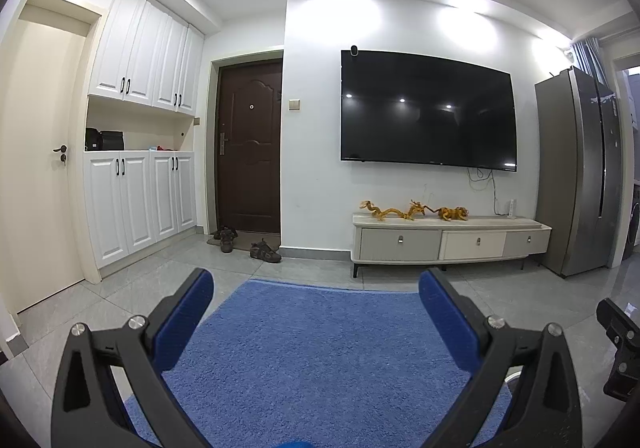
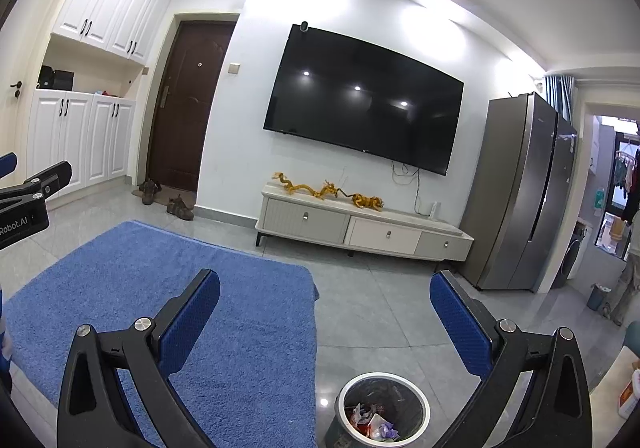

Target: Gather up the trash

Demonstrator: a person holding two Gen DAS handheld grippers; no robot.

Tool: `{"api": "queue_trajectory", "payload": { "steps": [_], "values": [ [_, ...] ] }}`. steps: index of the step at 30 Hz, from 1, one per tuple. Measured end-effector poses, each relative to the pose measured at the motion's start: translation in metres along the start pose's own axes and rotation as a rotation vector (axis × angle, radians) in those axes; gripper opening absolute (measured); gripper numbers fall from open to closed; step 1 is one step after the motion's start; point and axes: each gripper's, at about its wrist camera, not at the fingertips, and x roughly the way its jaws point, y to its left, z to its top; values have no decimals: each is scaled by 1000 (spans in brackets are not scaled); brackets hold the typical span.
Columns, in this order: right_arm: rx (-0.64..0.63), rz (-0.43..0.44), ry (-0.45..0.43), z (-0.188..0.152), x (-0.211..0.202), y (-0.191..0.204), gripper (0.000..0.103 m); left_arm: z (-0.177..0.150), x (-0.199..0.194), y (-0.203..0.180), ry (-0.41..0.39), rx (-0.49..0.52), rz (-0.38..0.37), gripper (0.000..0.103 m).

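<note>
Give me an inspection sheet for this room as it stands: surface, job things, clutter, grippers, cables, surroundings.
Surface: grey tiled floor with a blue rug; no loose trash seen on either.
Job's things: trash bin on the tiles beside the rug, crumpled wrappers at its bottom.
Clutter: shoes by the brown door; gold figurines on the TV cabinet.
Grippers: left gripper jaws open, empty; right gripper jaws open, empty, above the bin.
Cables: wires hang below the TV.
Surroundings: white cupboards, fridge, small bin at the far right.
</note>
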Motion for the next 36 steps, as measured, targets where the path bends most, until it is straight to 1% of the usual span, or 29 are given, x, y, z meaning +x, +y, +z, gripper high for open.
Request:
{"api": "queue_trajectory", "payload": {
  "steps": [6,21,31,36],
  "values": [
    [1,-2,19,-2,10,2,103,-5,6,-4,15,9,-5,103],
    [-3,-17,76,-11,40,7,103,-20,41,0,77,9,-12,103],
    [4,-9,140,-29,68,13,103,-34,66,1,127,12,-10,103],
    [12,-20,152,-33,77,12,103,-40,80,1,149,10,-20,103]
  ]
}}
